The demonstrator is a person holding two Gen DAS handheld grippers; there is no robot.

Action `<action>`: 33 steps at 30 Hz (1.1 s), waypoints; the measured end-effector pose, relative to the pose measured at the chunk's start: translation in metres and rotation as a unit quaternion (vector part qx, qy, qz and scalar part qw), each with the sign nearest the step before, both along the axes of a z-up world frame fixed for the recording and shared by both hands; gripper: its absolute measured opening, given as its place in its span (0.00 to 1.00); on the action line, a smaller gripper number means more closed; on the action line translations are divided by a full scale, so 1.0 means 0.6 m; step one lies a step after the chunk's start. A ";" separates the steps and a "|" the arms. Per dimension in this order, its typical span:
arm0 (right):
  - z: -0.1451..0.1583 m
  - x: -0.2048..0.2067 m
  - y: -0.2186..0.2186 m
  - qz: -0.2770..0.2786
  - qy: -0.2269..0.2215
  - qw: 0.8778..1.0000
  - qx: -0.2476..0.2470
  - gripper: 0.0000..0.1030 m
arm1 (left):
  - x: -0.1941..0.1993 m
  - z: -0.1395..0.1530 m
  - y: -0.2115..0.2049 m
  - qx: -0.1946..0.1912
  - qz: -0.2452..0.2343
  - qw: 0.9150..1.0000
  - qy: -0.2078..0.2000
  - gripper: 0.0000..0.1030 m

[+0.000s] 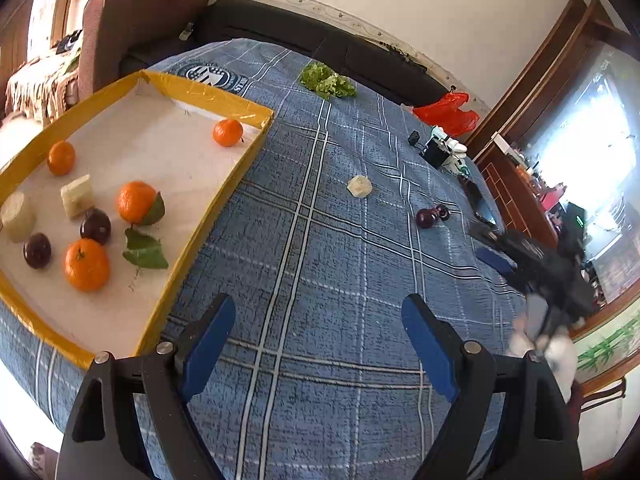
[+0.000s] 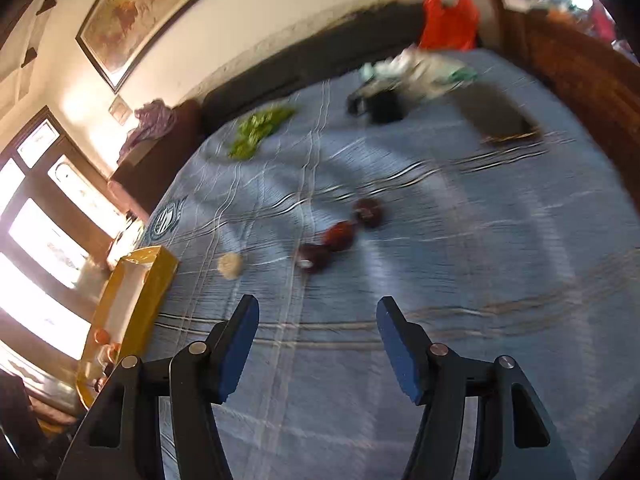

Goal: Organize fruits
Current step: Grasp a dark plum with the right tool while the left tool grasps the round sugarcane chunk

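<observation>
Fetch step: right gripper (image 2: 318, 312), jaws spread and empty, must close on the plums (image 2: 340, 234) beyond the tray (image 2: 160, 280).

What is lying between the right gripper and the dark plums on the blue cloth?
Nothing visible. Only bare blue cloth lies between the open right gripper and the dark plums. The pale chunk sits off to the left, out of the path.

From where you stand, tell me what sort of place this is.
Most likely a home living room: a dark sofa behind the cloth-covered table, a framed painting on the wall, and a wooden cabinet.
</observation>
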State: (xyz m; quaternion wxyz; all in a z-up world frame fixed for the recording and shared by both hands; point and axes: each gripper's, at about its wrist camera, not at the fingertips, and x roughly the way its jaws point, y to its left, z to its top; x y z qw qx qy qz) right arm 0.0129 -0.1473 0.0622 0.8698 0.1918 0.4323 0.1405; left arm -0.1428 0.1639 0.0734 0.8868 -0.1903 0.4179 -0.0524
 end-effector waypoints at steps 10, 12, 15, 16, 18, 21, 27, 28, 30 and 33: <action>-0.069 0.102 0.076 -0.032 0.029 0.997 -0.061 0.44 | 0.086 0.041 0.004 0.039 -0.020 0.999 -0.023 0.81; -0.070 0.102 0.082 -0.036 0.019 0.996 -0.079 0.31 | 0.107 0.042 -0.004 0.050 -0.025 0.998 -0.025 0.81; -0.071 0.099 0.078 -0.032 0.015 0.997 -0.068 0.30 | 0.151 0.032 -0.017 0.050 -0.034 0.998 -0.019 0.81; -0.070 0.097 0.073 -0.032 0.018 0.997 -0.062 0.30 | 0.171 0.024 -0.023 0.043 -0.040 0.998 -0.012 0.81; -0.066 0.093 0.068 -0.030 0.018 0.998 -0.045 0.30 | 0.198 0.011 -0.031 0.041 -0.043 0.998 -0.002 0.81; -0.053 0.079 0.063 -0.025 0.008 0.999 -0.025 0.31 | 0.255 -0.020 -0.063 0.056 -0.055 0.997 0.014 0.81; -0.042 0.079 0.050 -0.027 -0.002 1.000 -0.005 0.31 | 0.338 -0.078 -0.113 0.081 -0.072 0.994 0.033 0.80; -0.042 0.080 0.045 -0.029 0.001 1.000 0.000 0.31 | 0.345 -0.085 -0.118 0.087 -0.073 0.993 0.035 0.80; -0.043 0.082 0.041 -0.031 0.004 1.000 0.005 0.31 | 0.360 -0.101 -0.133 0.103 -0.083 0.990 0.039 0.80; -0.042 0.084 0.043 -0.030 0.002 1.000 0.002 0.31 | 0.363 -0.107 -0.148 0.129 -0.092 0.987 0.028 0.59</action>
